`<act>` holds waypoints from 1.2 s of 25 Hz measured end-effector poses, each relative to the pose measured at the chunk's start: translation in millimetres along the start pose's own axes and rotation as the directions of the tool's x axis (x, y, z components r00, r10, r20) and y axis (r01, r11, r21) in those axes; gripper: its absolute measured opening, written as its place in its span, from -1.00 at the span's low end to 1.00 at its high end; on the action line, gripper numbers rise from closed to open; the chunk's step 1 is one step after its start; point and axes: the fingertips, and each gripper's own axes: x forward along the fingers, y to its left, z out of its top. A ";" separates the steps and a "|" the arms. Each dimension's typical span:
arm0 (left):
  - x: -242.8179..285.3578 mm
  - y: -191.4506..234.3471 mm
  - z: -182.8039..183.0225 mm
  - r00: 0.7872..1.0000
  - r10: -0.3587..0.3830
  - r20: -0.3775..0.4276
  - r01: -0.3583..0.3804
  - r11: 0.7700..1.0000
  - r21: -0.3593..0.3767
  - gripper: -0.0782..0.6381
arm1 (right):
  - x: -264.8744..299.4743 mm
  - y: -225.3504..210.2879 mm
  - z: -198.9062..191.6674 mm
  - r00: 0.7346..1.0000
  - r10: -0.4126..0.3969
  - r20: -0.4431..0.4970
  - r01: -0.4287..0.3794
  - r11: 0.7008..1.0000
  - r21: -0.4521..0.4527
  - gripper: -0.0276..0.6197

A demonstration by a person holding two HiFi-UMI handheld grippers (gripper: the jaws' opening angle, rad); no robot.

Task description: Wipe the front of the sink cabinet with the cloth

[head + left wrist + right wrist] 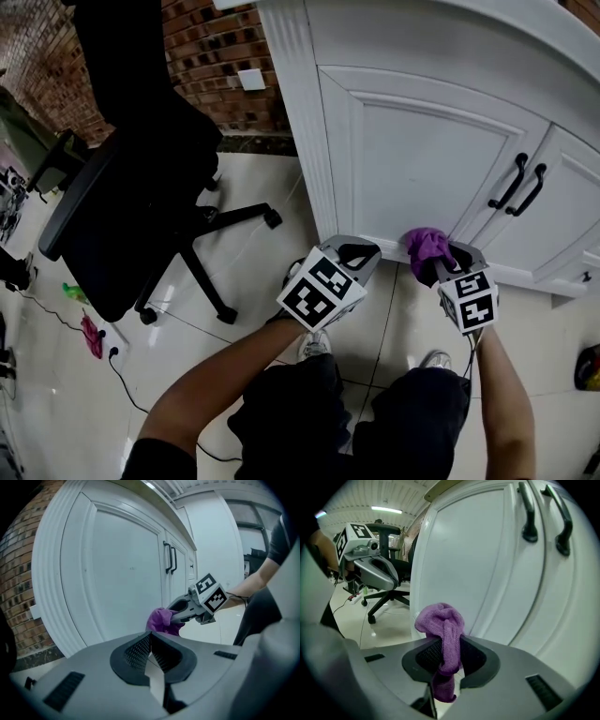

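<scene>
The white sink cabinet fills the upper right of the head view, with two black handles where its doors meet. My right gripper is shut on a purple cloth, whose bunched end rests against the bottom of the left door. The same cloth hangs pinched between the jaws in the right gripper view. My left gripper is shut on nothing, close to the cabinet's lower edge, left of the cloth.
A black office chair stands on the pale tile floor at the left, in front of a brick wall. A cable and power strip lie on the floor at lower left. My legs and shoes are below the grippers.
</scene>
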 end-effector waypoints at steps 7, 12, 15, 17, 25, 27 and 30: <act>-12.5 -7.8 -20.0 0.994 -0.024 -0.110 0.030 0.998 0.051 -0.77 | 53.5 54.4 8.1 0.994 0.104 -0.023 -0.105 0.993 -0.047 -0.64; -28.2 -13.7 -45.5 0.982 -0.033 -0.184 0.047 0.996 0.071 -0.77 | 75.4 90.1 34.5 0.988 0.154 0.004 -0.154 0.985 -0.075 -0.64; -36.8 -12.4 -53.6 0.981 -0.027 -0.193 0.041 0.997 0.064 -0.77 | 90.5 115.2 49.4 0.981 0.195 0.020 -0.192 0.977 -0.095 -0.64; -40.0 -10.0 -56.0 0.981 -0.019 -0.193 0.030 0.998 0.053 -0.77 | 99.4 128.3 52.1 0.975 0.220 0.022 -0.218 0.972 -0.090 -0.64; -33.8 -13.2 -45.9 0.984 -0.023 -0.177 0.034 0.998 0.060 -0.77 | 87.9 111.1 33.5 0.982 0.187 -0.007 -0.187 0.980 -0.066 -0.64; -27.1 -19.9 -42.9 0.983 -0.038 -0.178 0.050 0.997 0.067 -0.77 | 80.6 98.0 21.2 0.985 0.168 -0.021 -0.169 0.984 -0.063 -0.64; -16.5 -27.9 -37.1 0.982 -0.055 -0.179 0.070 0.994 0.082 -0.77 | 68.2 77.5 5.2 0.990 0.138 -0.035 -0.139 0.989 -0.046 -0.64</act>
